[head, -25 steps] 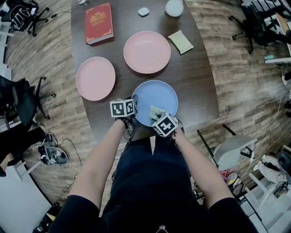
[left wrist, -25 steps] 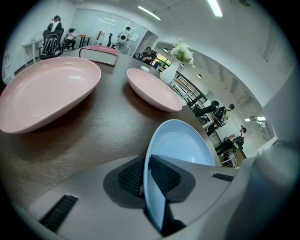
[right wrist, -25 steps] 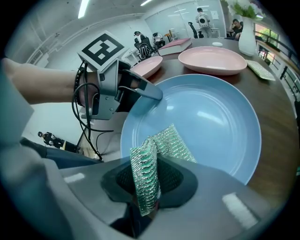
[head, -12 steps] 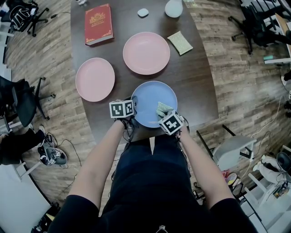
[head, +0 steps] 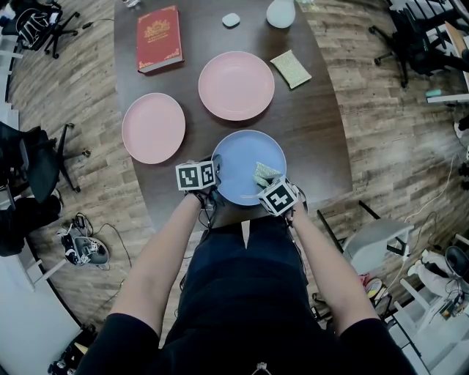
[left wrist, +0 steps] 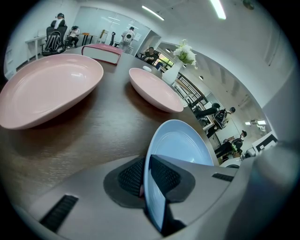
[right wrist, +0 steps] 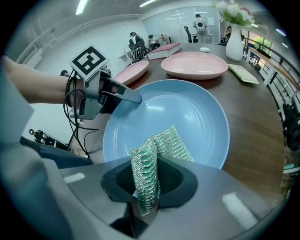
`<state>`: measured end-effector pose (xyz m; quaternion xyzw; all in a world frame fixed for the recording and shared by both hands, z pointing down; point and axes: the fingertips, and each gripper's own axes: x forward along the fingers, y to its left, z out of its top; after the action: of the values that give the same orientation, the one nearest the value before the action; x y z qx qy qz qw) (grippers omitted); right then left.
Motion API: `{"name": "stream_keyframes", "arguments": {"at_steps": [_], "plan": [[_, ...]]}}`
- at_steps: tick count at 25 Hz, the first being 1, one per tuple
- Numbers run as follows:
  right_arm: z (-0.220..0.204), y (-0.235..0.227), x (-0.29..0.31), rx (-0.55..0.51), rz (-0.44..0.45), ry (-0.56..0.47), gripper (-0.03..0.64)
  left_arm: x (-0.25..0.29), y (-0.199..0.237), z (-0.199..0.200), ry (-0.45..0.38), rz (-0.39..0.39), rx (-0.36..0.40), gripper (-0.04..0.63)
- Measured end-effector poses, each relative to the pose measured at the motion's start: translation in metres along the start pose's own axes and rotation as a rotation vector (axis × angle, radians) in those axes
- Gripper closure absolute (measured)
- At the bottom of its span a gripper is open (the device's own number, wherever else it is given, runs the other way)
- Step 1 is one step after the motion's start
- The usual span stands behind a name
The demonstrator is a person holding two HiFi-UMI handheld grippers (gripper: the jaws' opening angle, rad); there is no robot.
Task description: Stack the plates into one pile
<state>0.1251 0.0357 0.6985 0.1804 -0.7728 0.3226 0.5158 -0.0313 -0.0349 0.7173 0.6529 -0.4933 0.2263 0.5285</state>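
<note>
A blue plate (head: 243, 161) sits at the near edge of the dark table. My left gripper (left wrist: 144, 180) is shut on its left rim (left wrist: 151, 187); in the head view that gripper (head: 211, 174) is at the plate's left side. My right gripper (right wrist: 146, 187) is shut on a green-and-silver scouring pad (right wrist: 149, 164), which lies folded against the plate's inner face (right wrist: 187, 112). From above, the right gripper (head: 270, 187) is at the plate's near right with the pad (head: 262, 174) showing. Two pink plates lie farther out: a large one (head: 236, 85) and a smaller one (head: 154, 127).
A red book (head: 159, 37) lies at the table's far left. A second green pad (head: 291, 68) rests right of the large pink plate. A white vase (head: 281, 12) and a small white object (head: 231, 20) stand at the far edge. Office chairs surround the table.
My right gripper has slid with the pad from the plate's near middle towards its right side. The left gripper and the plate have stayed put.
</note>
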Motion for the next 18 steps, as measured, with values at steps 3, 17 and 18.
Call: {"name": "stream_keyframes", "arguments": {"at_steps": [3,17,18], "plan": [[0.0,0.001,0.0,0.003,0.007,-0.01,0.534,0.0,0.001,0.0,-0.003,0.0,-0.009,0.557],[-0.001,0.021,0.007,0.014,0.07,-0.03,0.534,0.0,0.001,-0.001,-0.013,-0.004,-0.04,0.558],[-0.001,0.024,0.007,0.013,0.076,-0.03,0.534,0.0,0.001,-0.001,-0.015,-0.006,-0.046,0.558]]}}
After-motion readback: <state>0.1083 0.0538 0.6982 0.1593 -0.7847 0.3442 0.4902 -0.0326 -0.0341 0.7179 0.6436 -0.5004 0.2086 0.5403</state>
